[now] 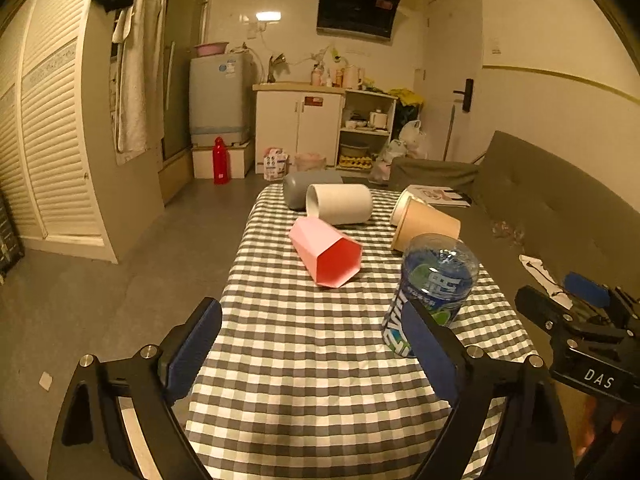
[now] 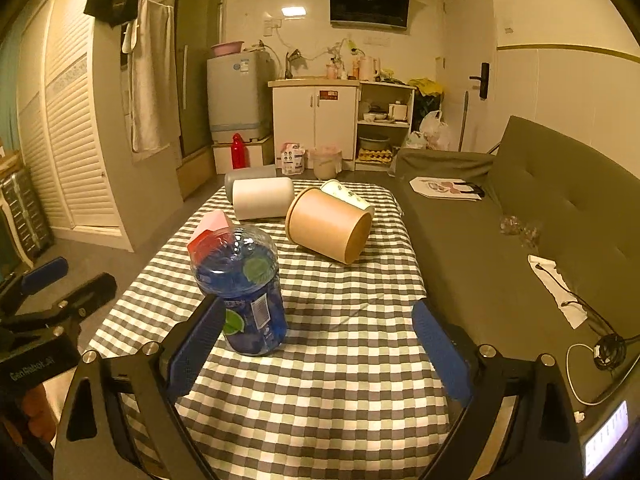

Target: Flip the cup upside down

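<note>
A pink cup [image 1: 326,254] lies on its side mid-bench [image 1: 320,360], with white [image 1: 340,203], grey [image 1: 304,190] and brown [image 1: 426,226] cups tipped beyond, a blue bottle [image 1: 430,292] upright nearer right, and the left claw [image 1: 316,348] and right claw [image 2: 320,344] both wide and empty.

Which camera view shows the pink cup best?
The left wrist view: the pink cup lies on its side in the open, with its mouth facing the camera. In the right wrist view the blue plastic cup hides most of it; only part shows.
</note>
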Motion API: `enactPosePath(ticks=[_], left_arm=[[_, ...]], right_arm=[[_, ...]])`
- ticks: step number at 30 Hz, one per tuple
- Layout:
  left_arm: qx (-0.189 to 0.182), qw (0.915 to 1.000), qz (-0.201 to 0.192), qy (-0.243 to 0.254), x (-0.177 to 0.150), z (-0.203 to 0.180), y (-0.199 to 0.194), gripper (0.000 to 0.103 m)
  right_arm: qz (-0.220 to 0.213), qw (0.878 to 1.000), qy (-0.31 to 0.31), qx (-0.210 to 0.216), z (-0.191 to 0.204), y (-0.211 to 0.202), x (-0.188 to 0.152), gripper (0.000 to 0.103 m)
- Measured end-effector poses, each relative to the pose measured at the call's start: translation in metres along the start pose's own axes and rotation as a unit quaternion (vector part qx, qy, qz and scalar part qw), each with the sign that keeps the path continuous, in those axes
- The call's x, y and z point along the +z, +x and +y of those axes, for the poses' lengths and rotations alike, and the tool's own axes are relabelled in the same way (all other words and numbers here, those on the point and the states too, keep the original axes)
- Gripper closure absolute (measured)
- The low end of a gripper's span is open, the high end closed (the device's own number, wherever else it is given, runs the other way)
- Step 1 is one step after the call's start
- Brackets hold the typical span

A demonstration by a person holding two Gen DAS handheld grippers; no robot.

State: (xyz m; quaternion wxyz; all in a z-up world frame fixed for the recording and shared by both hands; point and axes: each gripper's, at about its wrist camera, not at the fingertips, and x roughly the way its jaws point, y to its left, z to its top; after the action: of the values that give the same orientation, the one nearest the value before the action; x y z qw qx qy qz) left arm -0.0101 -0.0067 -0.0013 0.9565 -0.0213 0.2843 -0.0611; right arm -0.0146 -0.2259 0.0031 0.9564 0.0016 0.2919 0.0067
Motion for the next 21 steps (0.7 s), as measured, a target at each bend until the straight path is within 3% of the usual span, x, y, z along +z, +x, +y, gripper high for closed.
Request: enactPosePath(ticks=[4, 21], left_arm=[[0.005, 1.0000, 0.004, -0.006, 0.0013, 0.0040, 0.0007, 0.009], [0.019, 0.9998, 0.011, -0.002, 0.0003, 0.0056, 0.0025, 0.008]], right_arm=[[-0.003, 1.000, 0.008, -0.002, -0.0027, -0.0004, 0.0002, 0.000], [-0.004, 1.000, 0.012, -0.008, -0.0042, -0.0015, -0.0008, 0.000]])
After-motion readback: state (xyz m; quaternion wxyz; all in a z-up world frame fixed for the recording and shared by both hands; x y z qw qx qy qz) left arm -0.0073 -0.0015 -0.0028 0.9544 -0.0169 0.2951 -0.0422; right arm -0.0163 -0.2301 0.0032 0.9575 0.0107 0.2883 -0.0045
